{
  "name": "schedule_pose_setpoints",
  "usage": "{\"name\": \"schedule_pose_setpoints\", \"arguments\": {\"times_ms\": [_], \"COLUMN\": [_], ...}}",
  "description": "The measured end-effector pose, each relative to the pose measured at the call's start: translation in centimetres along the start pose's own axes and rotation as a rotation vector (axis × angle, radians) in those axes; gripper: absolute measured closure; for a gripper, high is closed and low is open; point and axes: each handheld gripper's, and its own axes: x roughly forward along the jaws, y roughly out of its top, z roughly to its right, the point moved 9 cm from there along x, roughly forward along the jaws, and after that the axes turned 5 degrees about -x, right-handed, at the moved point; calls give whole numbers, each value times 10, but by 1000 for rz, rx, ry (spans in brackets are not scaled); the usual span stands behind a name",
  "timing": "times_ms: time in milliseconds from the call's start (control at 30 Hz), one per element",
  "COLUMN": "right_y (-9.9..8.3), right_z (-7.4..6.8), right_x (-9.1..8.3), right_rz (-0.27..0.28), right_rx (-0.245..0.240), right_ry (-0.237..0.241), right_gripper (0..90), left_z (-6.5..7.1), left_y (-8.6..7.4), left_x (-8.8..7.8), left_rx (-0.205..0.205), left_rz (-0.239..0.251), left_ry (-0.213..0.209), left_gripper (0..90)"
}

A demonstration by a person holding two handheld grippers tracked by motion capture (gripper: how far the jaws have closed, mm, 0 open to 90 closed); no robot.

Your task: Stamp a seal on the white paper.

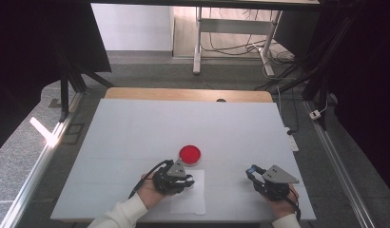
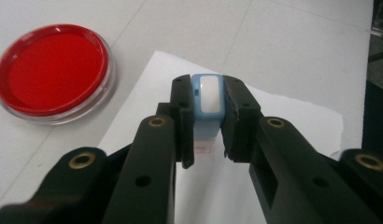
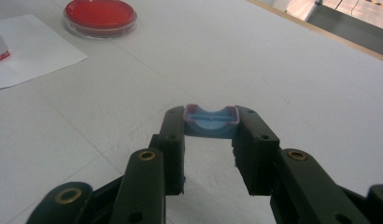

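- Red ink pad (image 2: 52,72): an open, round dish of red ink lying flat on the desk (image 1: 136,123), just beyond the top left corner of the paper; you have it close by, probably so the stamp can be inked without a long reach
- Sheet of paper (image 2: 283,116): flat on the desk under your left gripper (image 1: 187,183), likely there to take the print; a small red mark (image 2: 203,149) shows on it just below the stamp
- Stamp (image 2: 207,105): a light-blue body with a white top, upright, squeezed between the two black jaws of your left gripper near their tips; the jaws are clamped on its sides, and it stands over the paper, though you cannot tell whether its base touches the sheet
- Stamp cap (image 3: 211,121): a blue, tray-shaped piece with a reddish rim, held in your right gripper (image 1: 252,172); its jaws are clamped on the two ends at their very tips, and it hangs over bare desk, well apart from paper and pad, seemingly parked clear of the stamping
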Motion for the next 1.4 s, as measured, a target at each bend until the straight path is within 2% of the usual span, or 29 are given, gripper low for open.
{"name": "schedule_pose_setpoints", "arguments": {"times_ms": [167, 367, 767, 967, 1200, 1400], "right_y": [-1, 0, 0, 0, 0, -1], "right_z": [1, 1, 1, 0, 0, -1], "right_x": [0, 0, 0, 1, 1, 3], "right_rz": [1, 2, 2, 0, 4, -3], "right_rx": [1, -4, -3, 0, 2, 0], "right_ry": [-1, -1, -2, -2, -2, 0], "right_gripper": [648, 648, 648, 648, 648, 648], "left_z": [-3, -8, -14, -17, -21, -26], "left_y": [15, 25, 33, 39, 45, 46], "left_x": [-18, -37, -50, -54, -62, -63], "left_rx": [-41, -74, -119, -157, -173, -188], "left_rz": [95, 162, 214, 244, 276, 283], "left_ry": [-11, -18, -32, -49, -52, -47], "left_gripper": [758, 756, 756, 755, 754, 754]}}
